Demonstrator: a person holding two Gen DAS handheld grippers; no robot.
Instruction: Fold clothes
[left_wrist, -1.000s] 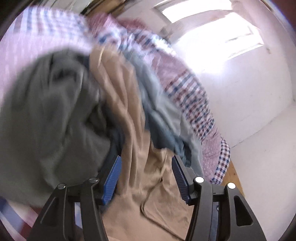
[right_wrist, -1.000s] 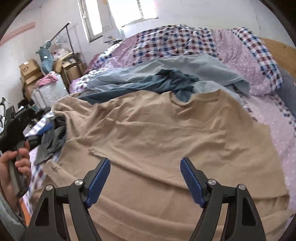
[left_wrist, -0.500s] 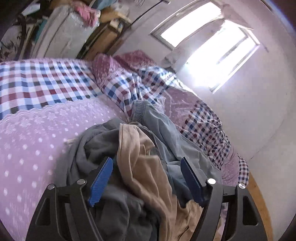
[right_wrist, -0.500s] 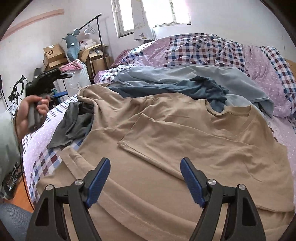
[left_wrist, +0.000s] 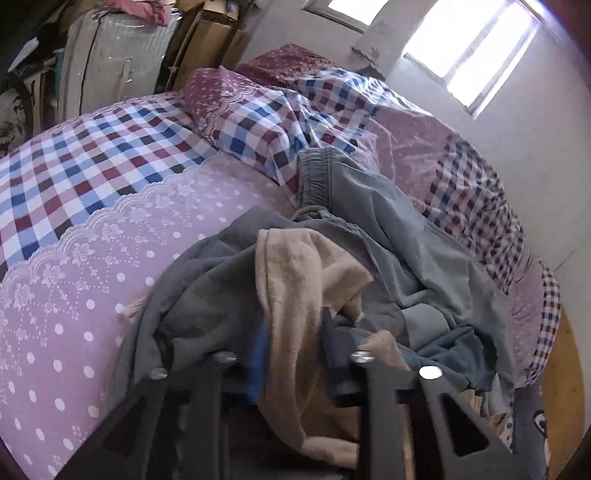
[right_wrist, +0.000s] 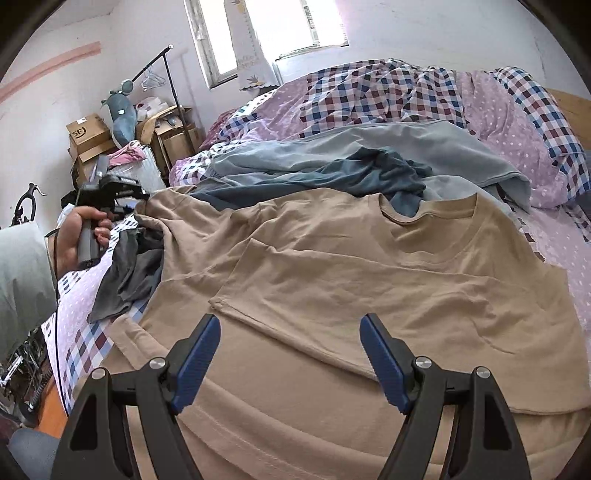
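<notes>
Left tool (left_wrist: 291, 373) closing on tan cotton T-shirt (left_wrist: 295, 295) sleeve bunch, previously open; right tool (right_wrist: 290, 363) wide open, empty; sleeve fold starting.

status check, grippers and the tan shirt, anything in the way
Left gripper closing on tan shirt sleeve. Right gripper open, above shirt. Grey garment bunched beside sleeve.

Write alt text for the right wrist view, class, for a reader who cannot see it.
A tan T-shirt lies spread on a bed, one sleeve folded inward, with the open right tongs above its hem. Blue-grey clothes lie behind it; at left a hand holds the other tongs.
</notes>
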